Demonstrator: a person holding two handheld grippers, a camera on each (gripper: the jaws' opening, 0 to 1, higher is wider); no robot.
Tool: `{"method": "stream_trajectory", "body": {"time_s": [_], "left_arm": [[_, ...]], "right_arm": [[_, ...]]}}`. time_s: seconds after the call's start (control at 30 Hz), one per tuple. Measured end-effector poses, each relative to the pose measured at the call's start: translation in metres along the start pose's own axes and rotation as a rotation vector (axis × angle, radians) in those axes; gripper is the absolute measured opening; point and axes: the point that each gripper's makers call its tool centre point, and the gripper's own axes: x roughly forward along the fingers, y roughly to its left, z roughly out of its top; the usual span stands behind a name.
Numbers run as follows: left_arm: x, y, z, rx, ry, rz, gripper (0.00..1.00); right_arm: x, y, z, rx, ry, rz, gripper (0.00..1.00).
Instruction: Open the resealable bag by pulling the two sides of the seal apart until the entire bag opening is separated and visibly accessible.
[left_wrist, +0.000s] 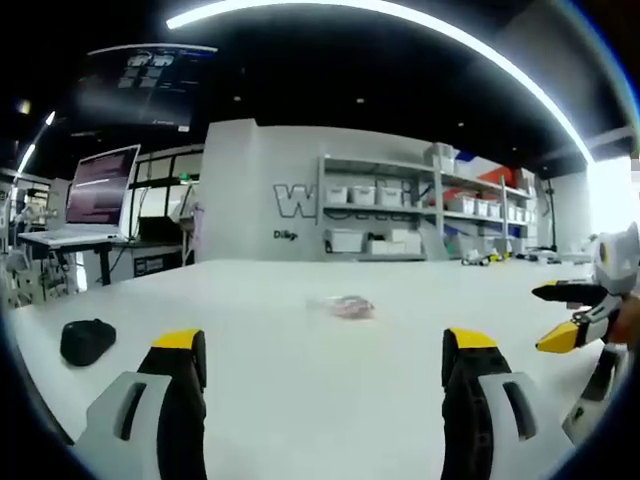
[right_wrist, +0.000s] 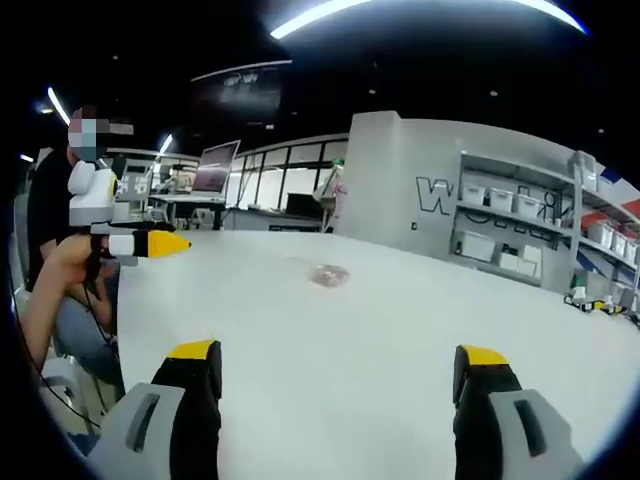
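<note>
A small clear resealable bag (left_wrist: 342, 306) with reddish contents lies flat on the white table (left_wrist: 300, 380), well ahead of my left gripper (left_wrist: 325, 345), which stands open with nothing between its yellow-tipped jaws. The right gripper's yellow and black tips (left_wrist: 565, 315) enter the left gripper view at the right edge. In the right gripper view the same bag (right_wrist: 328, 274) lies far out on the table (right_wrist: 340, 360), beyond my open right gripper (right_wrist: 335, 355). The left gripper (right_wrist: 135, 243) comes in from the left there, held by a person's arm.
A black object (left_wrist: 87, 340) lies on the table's left part. A desk with a monitor (left_wrist: 100, 185) stands behind at left. Shelves with white bins (left_wrist: 420, 215) line the back wall. A seated person (right_wrist: 70, 250) is at the table's left edge.
</note>
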Motion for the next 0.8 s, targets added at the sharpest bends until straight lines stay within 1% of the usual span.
{"method": "stream_trajectory", "body": {"time_s": [0.2,0.4,0.67,0.8], "left_arm": [[0.001,-0.002,0.001,0.000,-0.008,-0.009,0.96],[0.005,-0.005,-0.007,0.013,0.018,-0.025,0.94],[0.007,-0.010,-0.010,0.026,0.022,-0.047,0.93],[0.007,-0.010,-0.011,0.054,0.034,-0.047,0.92]], "right_arm": [[0.001,0.001,0.002,-0.008,-0.003,0.003,0.97],[0.002,0.002,0.002,-0.006,-0.004,0.010,0.96],[0.005,0.006,0.002,-0.009,-0.004,0.033,0.93],[0.006,0.006,0.002,-0.009,-0.002,0.038,0.92]]}}
